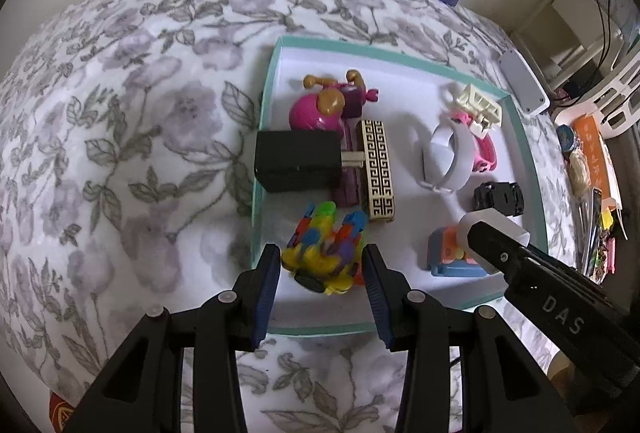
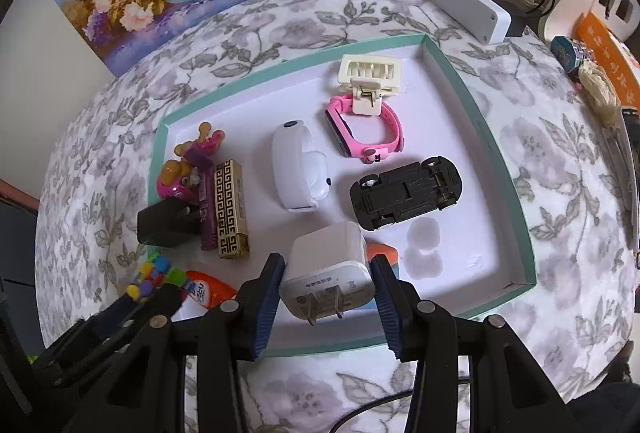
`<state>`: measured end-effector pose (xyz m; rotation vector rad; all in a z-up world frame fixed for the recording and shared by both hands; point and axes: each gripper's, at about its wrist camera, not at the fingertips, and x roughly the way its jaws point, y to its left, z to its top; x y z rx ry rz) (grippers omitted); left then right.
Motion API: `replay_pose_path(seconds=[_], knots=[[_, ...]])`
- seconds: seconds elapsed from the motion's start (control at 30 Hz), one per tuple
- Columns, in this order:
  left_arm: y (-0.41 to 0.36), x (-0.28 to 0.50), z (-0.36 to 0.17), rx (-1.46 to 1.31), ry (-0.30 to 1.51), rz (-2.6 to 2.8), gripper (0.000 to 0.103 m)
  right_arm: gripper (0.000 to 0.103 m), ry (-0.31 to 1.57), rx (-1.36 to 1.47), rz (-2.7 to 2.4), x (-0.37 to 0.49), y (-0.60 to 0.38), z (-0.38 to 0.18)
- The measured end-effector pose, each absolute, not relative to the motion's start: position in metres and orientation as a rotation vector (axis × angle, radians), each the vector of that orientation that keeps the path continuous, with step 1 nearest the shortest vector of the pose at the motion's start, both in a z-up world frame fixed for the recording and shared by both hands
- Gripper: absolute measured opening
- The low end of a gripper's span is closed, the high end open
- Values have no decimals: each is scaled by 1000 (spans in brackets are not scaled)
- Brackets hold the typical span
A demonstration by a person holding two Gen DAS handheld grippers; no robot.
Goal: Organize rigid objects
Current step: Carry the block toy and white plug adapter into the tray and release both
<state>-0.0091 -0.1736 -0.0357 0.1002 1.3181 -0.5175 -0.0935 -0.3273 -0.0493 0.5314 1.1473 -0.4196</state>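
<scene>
Your right gripper (image 2: pixel 328 287) is clamped on the white plug adapter (image 2: pixel 326 273), both blue pads pressed to its sides, prongs pointing back at the camera, and it hangs over the near part of the teal-rimmed tray (image 2: pixel 476 109). That adapter hides most of an orange and blue item (image 2: pixel 384 253) behind it, so you can't tell what it is from here. Your left gripper (image 1: pixel 320 273) has its pads apart, either side of the multicoloured toy (image 1: pixel 326 249) at the tray's near left corner; whether the pads touch it is hard to judge, and an orange piece behind the right pad is mostly covered. In the right wrist view your left gripper is a dark blur at the near left. On the left edge, the black charger (image 1: pixel 296 161) overhangs the tray wall, with the gold patterned bar (image 1: pixel 378 169) and a purple strip just beside it and the pink figure toy (image 1: pixel 324 105) beyond. Mid-tray sit the white band (image 2: pixel 298 169) and, to its right, the black toy car (image 2: pixel 406 193) lying belly up; the pink watch (image 2: pixel 366 131) lies farther back with the cream hair clip (image 2: pixel 370 81) touching it. Open white floor shows at the tray's near right, marked with two grey smudges. The floral cloth (image 1: pixel 120 153) surrounds the tray, and clutter on the far right is cut off.
</scene>
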Motion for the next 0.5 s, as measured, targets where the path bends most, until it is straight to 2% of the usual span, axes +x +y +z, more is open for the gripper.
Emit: replay_pose_path(seconds=[0.1, 0.3, 0.4, 0.5], knots=[[-171, -9, -39, 93, 1330, -514, 59, 47, 1152, 517, -414, -93, -324, -50], [-158, -12, -32, 71, 1316, -491, 60, 47, 1189, 474, -409, -94, -315, -57], [-147, -12, -28, 80, 1295, -445, 69, 47, 1190, 466, -401, -96, -313, -59], [-137, -11, -28, 100, 1284, -403, 69, 48, 1184, 471, -399, -101, -312, -60]])
